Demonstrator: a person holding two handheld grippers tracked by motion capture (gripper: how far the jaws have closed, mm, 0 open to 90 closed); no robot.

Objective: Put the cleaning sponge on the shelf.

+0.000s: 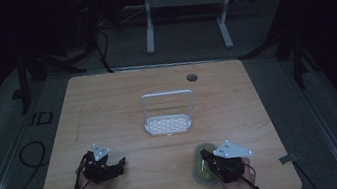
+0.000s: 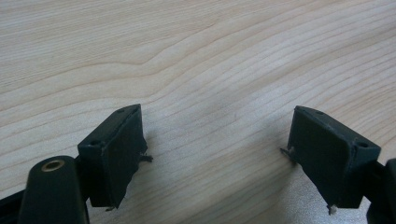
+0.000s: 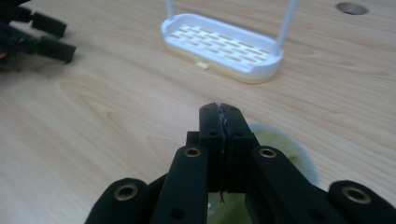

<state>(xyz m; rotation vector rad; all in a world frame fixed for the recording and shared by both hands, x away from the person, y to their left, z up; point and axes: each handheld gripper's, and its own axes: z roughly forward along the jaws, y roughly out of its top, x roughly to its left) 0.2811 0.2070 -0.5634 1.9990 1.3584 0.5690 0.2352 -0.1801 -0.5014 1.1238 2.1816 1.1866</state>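
Wooden table [image 1: 107, 103] | left gripper [image 2: 215, 154] jaws wide, empty | right gripper [image 3: 220, 122] jaws closed above yellowish dish [image 3: 280, 142]

A light wooden surface [image 1: 107, 103] with a rounded outline carries the scene, its grain running in long pale streaks. Near its far edge sits a round cable hole [image 1: 192, 77]. Beyond the surface, on the dim grey floor [image 1: 257, 25], stands a white metal frame [image 1: 183, 1] with two legs on flat feet. A dark cable [image 1: 31, 155] loops on the floor at the left.
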